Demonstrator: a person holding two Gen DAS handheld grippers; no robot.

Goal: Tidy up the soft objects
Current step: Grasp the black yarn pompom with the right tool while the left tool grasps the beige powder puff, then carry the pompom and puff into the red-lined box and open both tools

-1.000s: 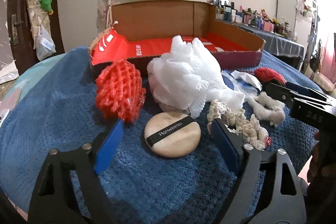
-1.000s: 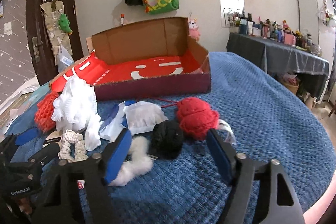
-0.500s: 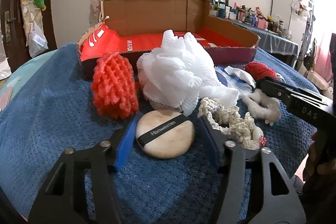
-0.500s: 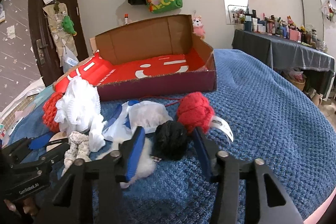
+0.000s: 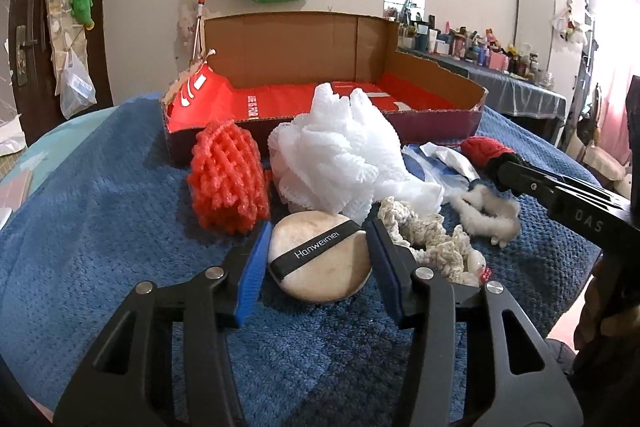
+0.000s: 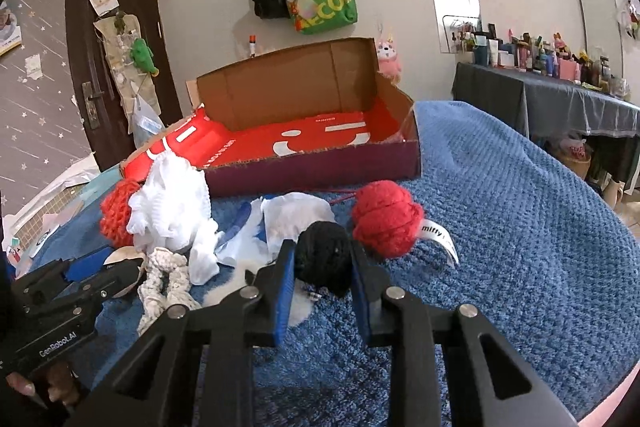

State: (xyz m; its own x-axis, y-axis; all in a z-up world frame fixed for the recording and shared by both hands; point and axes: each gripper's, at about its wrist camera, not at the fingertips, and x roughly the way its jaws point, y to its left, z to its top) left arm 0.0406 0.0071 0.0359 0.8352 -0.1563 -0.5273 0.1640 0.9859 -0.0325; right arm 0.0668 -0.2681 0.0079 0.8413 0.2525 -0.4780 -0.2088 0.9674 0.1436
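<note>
Two grasps made at once, seen along my own fingers. My left gripper (image 5: 318,269) was closing on the round beige powder puff with a black lettered band (image 5: 319,261); the puff lay flat on the blue textured blanket (image 5: 100,227) between my blue pads, both of which already met its rim. My right gripper (image 6: 322,273) had closed fully on the small black yarn ball (image 6: 323,258), which sat squeezed between the pads, just above the blanket.

Ahead of the left jaws stood the red foam net sleeve (image 5: 226,181) and the white mesh bath pouf (image 5: 340,157); just outside the right-hand pad lay the cream knotted cotton rope (image 5: 432,247). Beyond the right jaws' far pad rested the red yarn ball with a white label (image 6: 386,219); behind the other pad, a crumpled white and blue plastic wrapper (image 6: 288,223). The open cardboard box with a red lining (image 5: 320,99) stood further forward, its floor bare.

In my judgement, good practice here called for the following. The puff, being flat and compliant, wanted a hold across its widest part, firm enough not to tip out on the lift. The rope lay close enough to snag, so a straight rise was advisable. The black ball's loose strand could drag; lifting clear before carrying toward the box seemed prudent.
</note>
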